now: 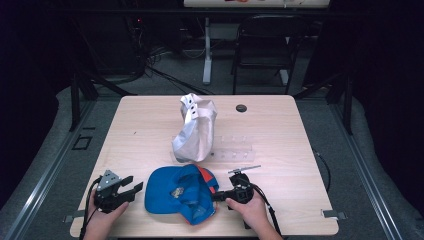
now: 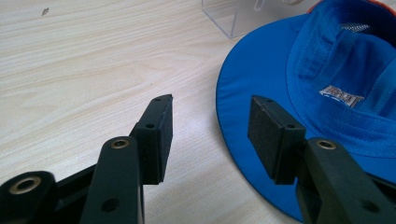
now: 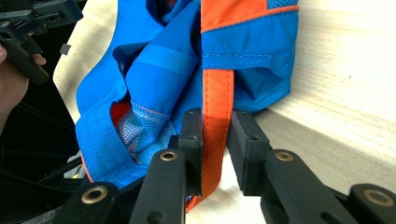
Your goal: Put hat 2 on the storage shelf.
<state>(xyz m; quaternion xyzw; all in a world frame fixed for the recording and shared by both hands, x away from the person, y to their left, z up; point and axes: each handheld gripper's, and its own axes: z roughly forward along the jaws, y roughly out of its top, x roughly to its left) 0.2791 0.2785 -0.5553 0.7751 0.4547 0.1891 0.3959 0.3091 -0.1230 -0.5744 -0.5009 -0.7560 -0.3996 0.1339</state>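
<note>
Your right gripper [image 1: 218, 194] has its jaws nearly closed on the orange strap [image 3: 215, 135] at the back of the blue cap [image 1: 181, 192], which lies upside down on the near edge of the table [image 1: 280, 125], between your two hands. In the right gripper view the strap runs down between the pads: it lies against the left pad, but a thin gap shows on the right side, so the hold looks light. If you pull now, the strap could slide out, or only the strap could lift while the crown sags and folds over itself. Your left gripper [image 1: 131, 189] rests just beside the brim [image 2: 243, 88] with its jaws wide apart and nothing between them; the right-hand pad already sits over the brim's edge. Closing there could pinch just the outer fabric and let the brim bend away. The clear stand [image 1: 232, 148] and the silver cap [image 1: 196, 127] stand just behind, so a hasty lift could knock them.
</note>
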